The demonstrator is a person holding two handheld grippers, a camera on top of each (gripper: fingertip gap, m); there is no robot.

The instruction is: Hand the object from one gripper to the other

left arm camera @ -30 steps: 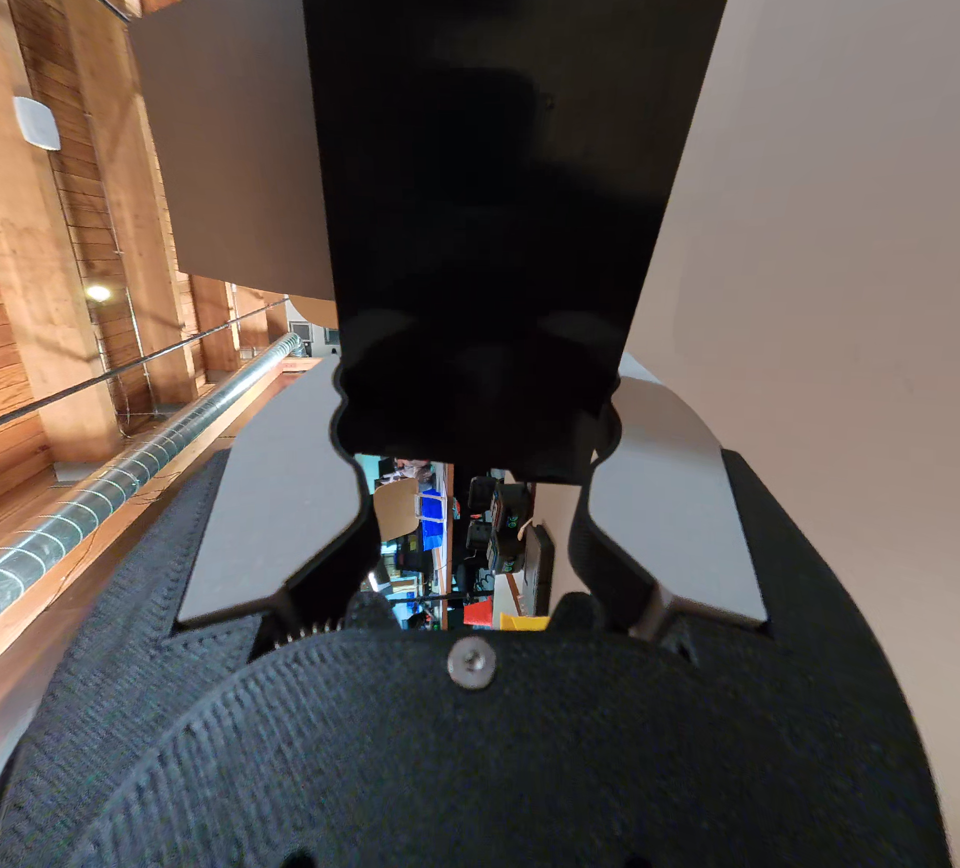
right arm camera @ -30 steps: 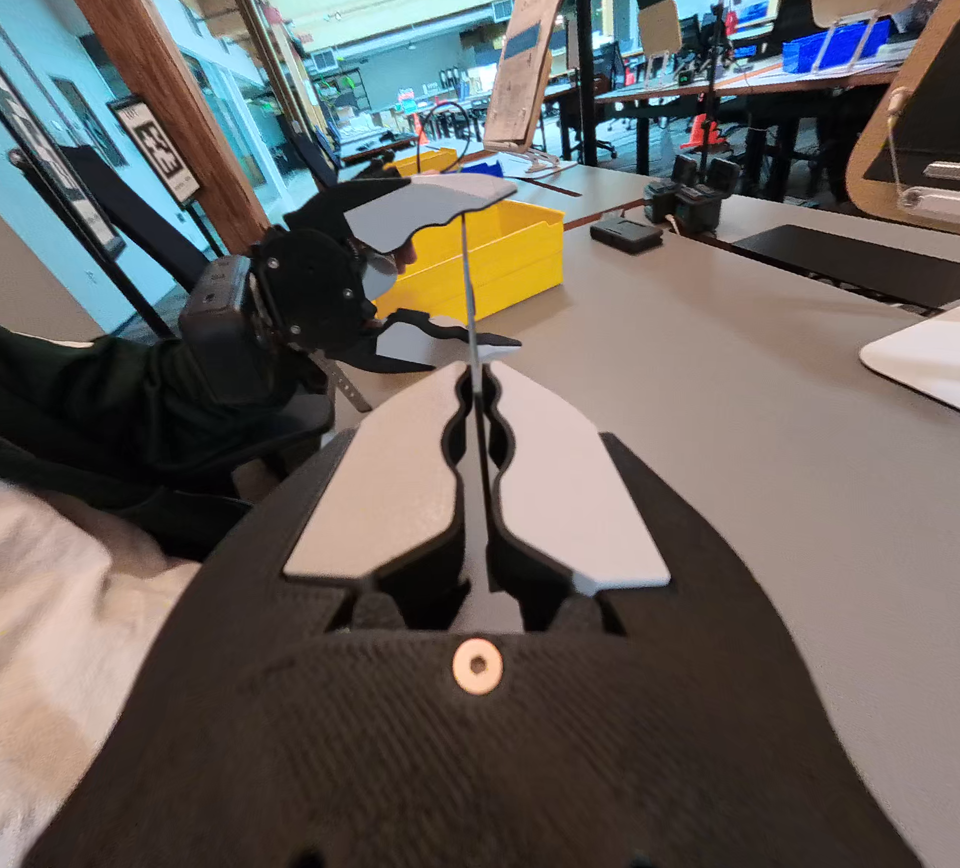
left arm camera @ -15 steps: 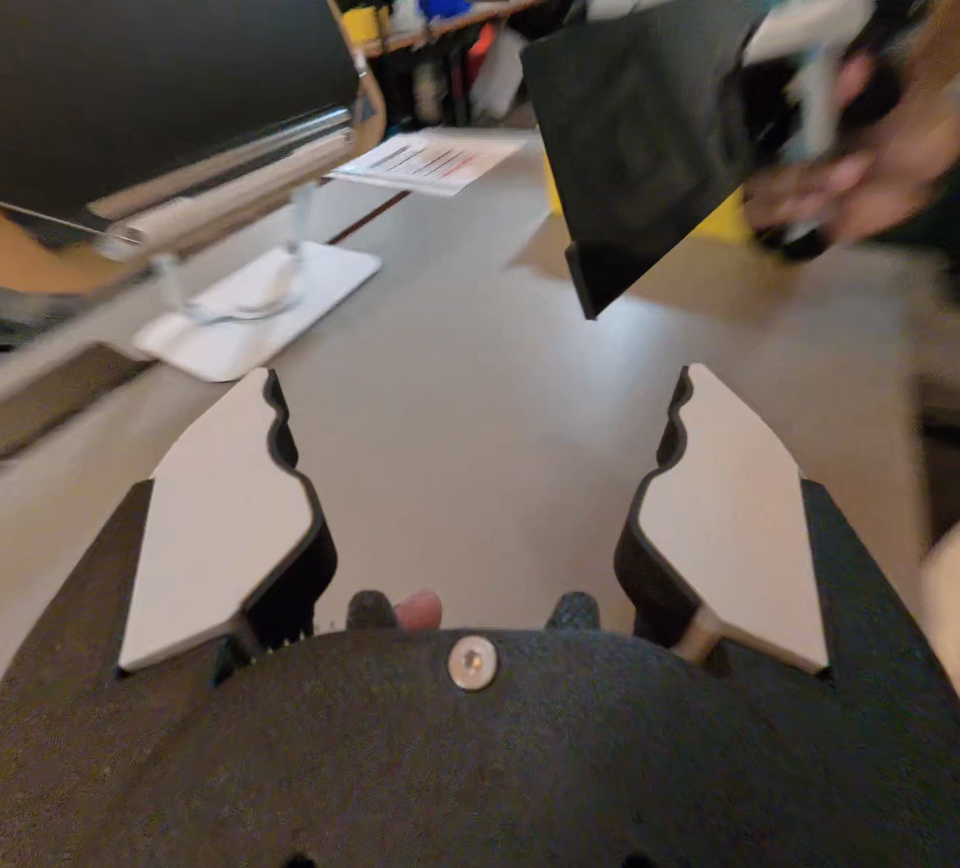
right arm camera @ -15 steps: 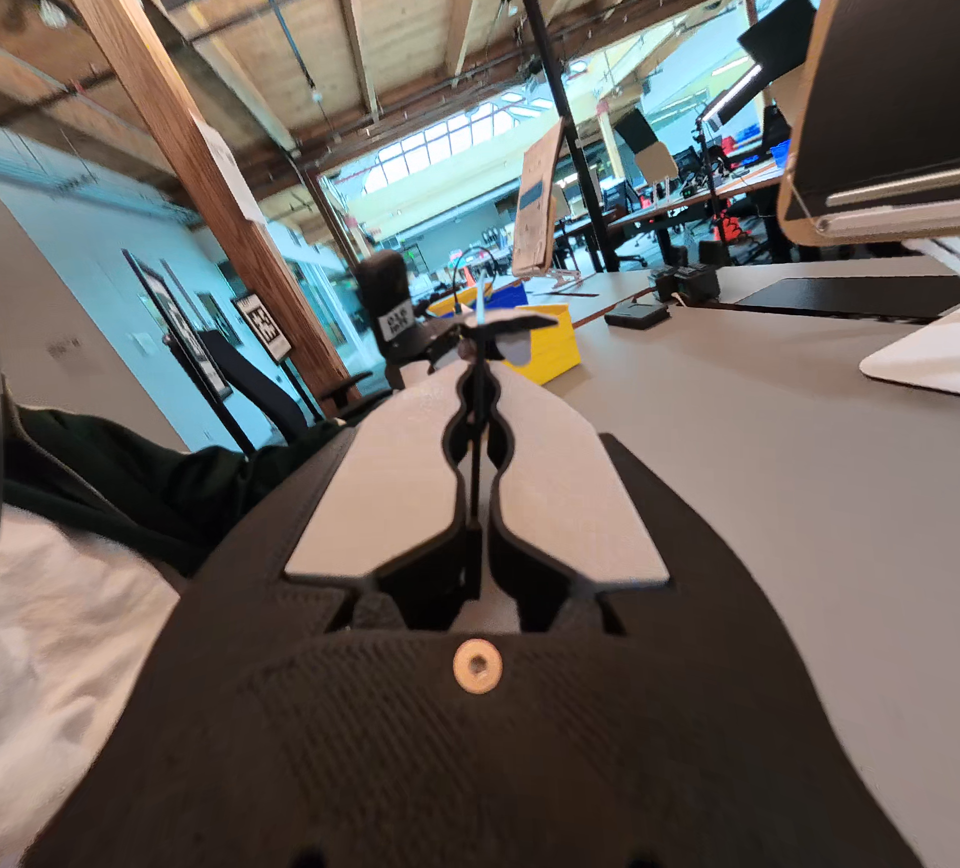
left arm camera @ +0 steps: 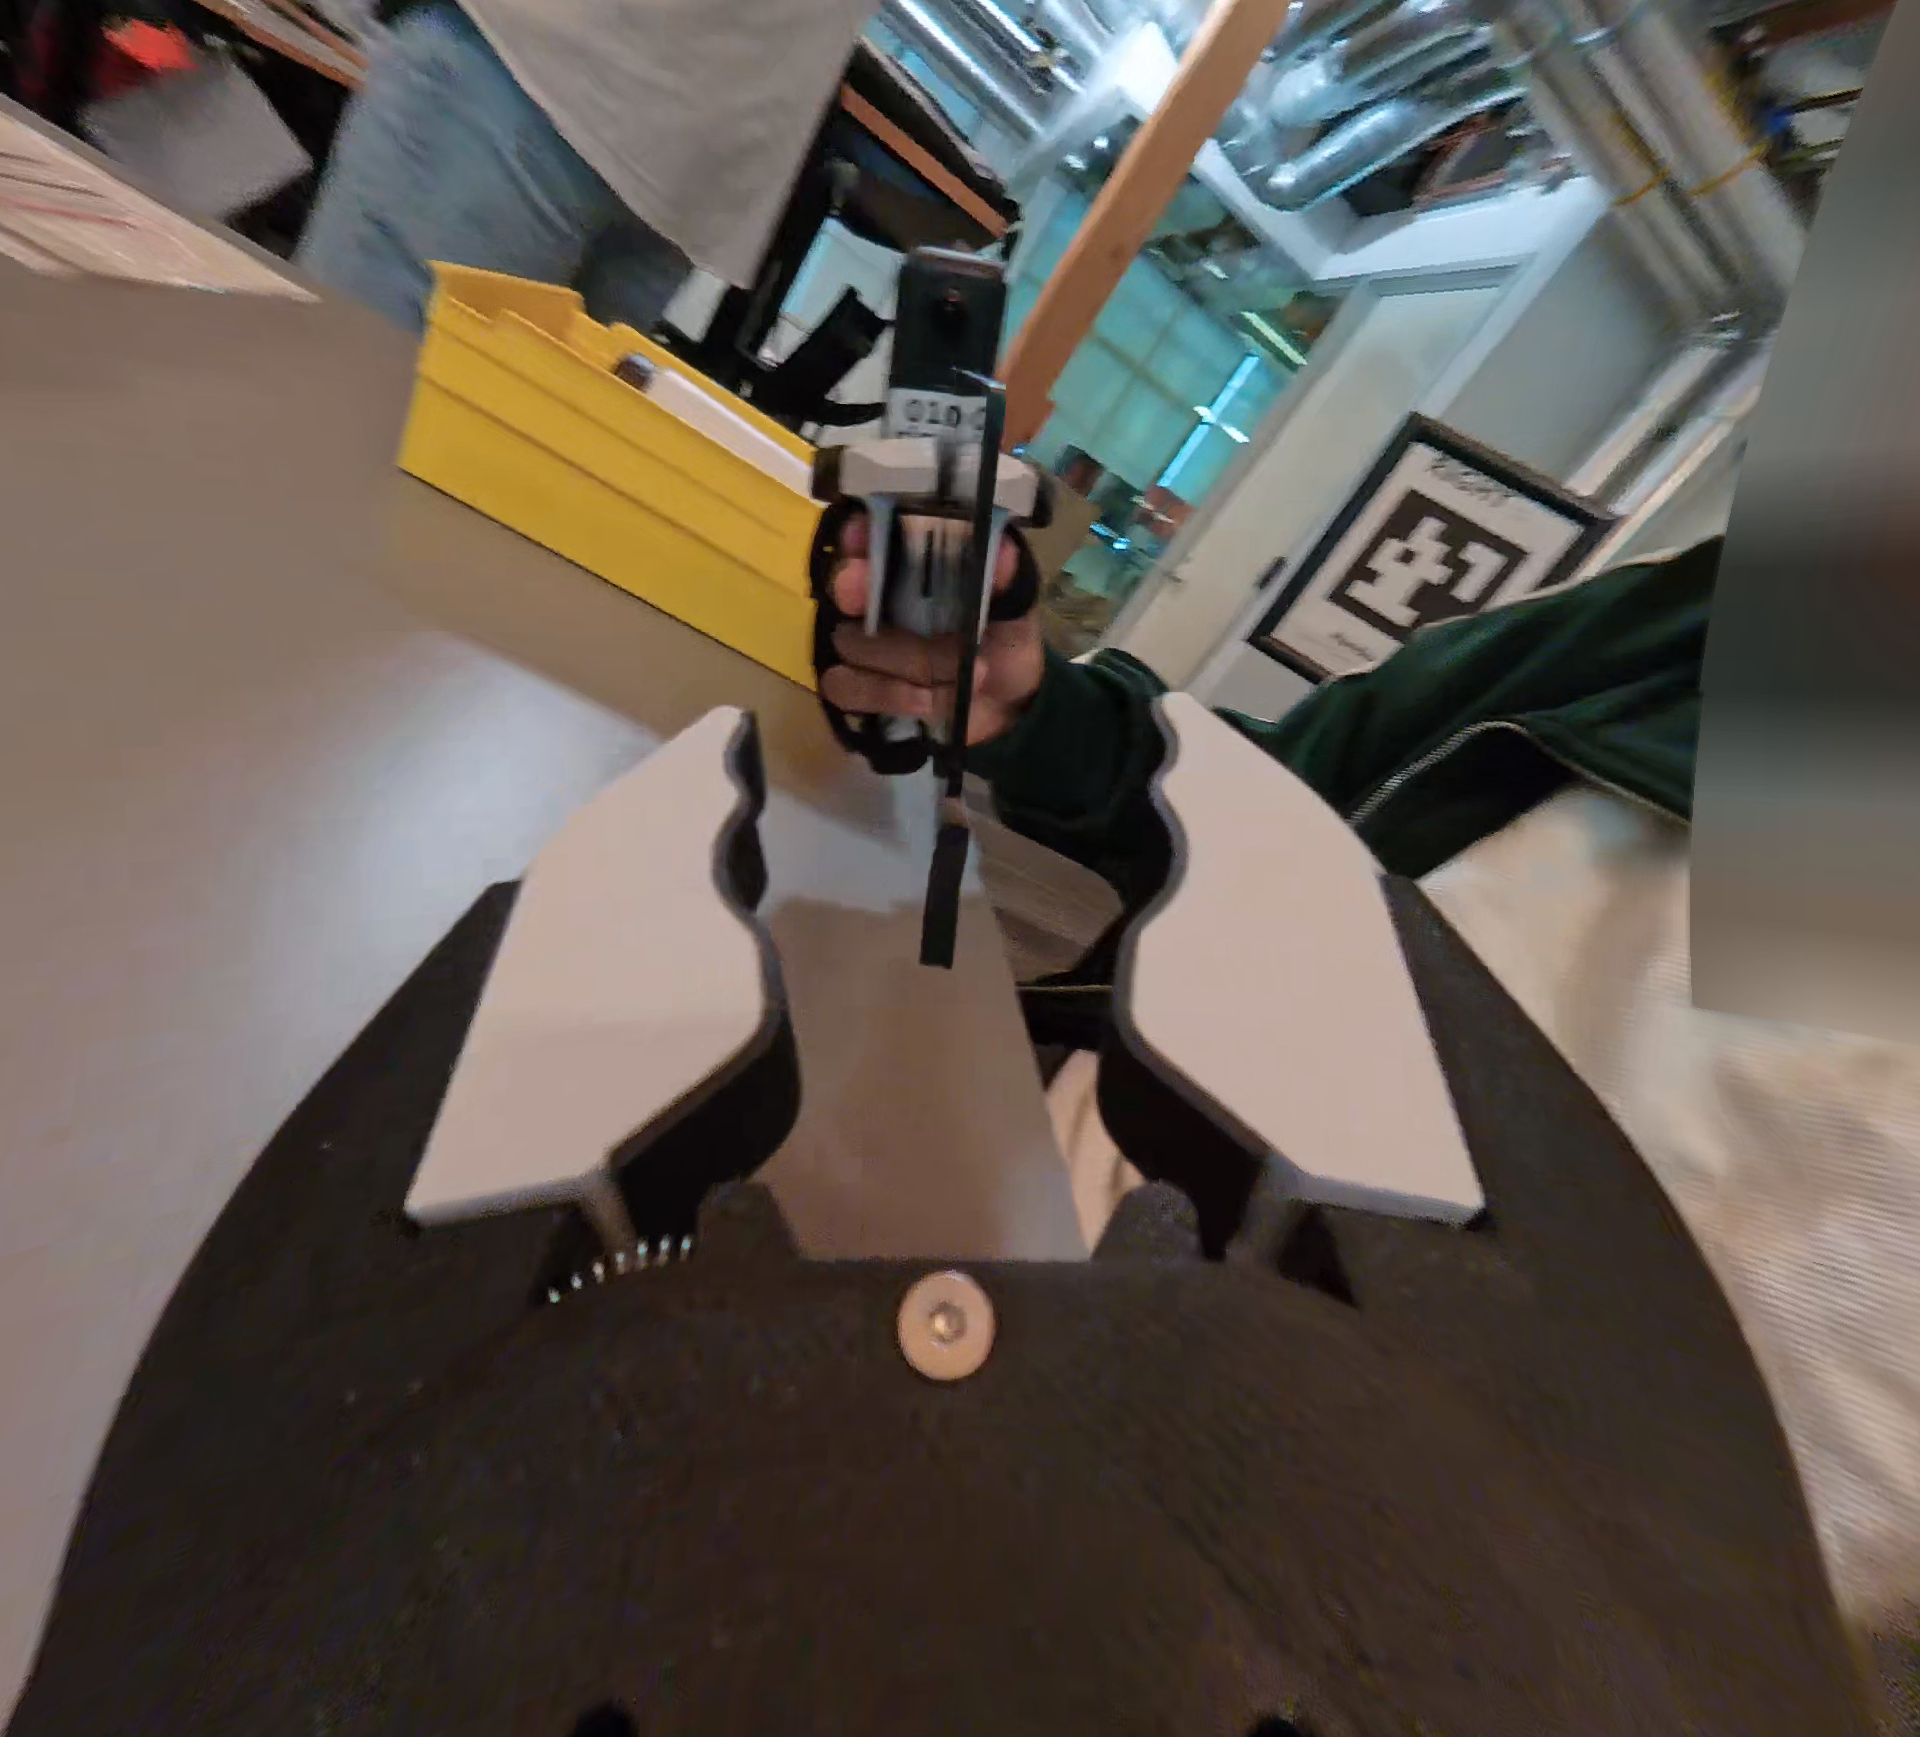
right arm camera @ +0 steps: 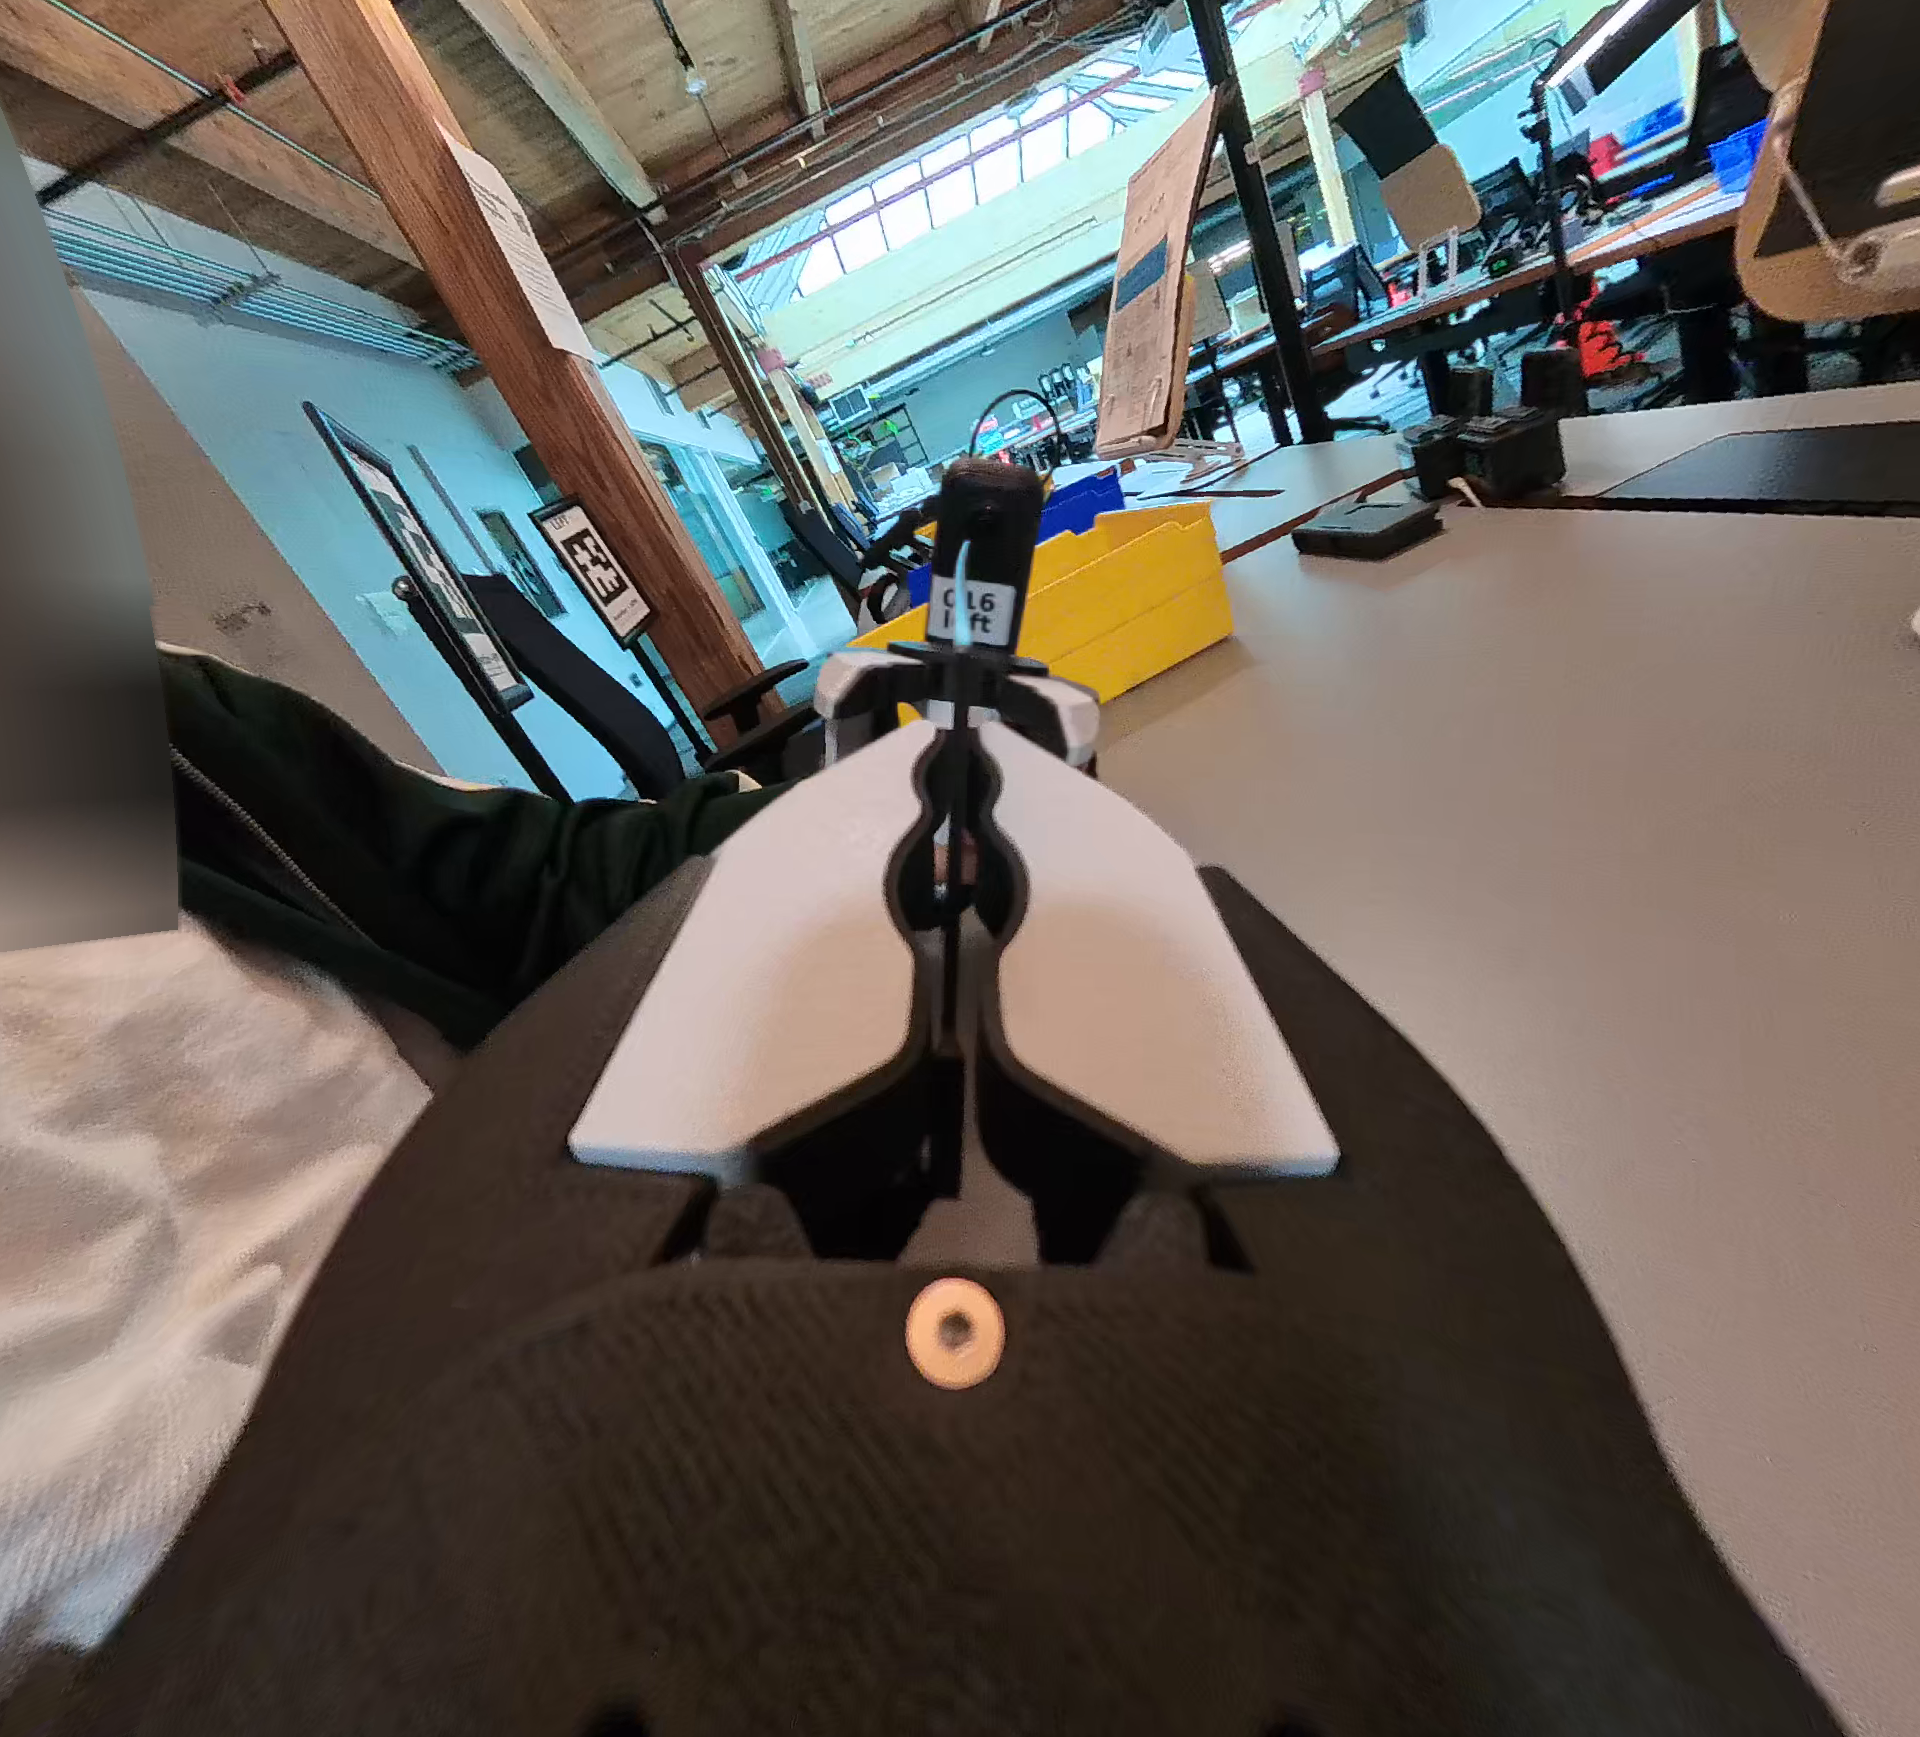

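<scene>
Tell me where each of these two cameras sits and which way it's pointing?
Left wrist view: sits on the left gripper, jaws open, facing the right gripper, a hand and green sleeve.
Right wrist view: sits on the right gripper, jaws shut on the thin black panel, facing the left gripper.
Shared: the black panel, yellow bin, grey table.

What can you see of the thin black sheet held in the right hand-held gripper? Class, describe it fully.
The thin black sheet is flat, dark and looks rigid, like plastic; both views show it edge-on, as a narrow upright line. The right hand-held gripper is shut on it, fingers pressing both faces. In the left wrist view its thicker near end hangs in the open gap of the left hand-held gripper, touching neither finger, above the grey table.
</scene>
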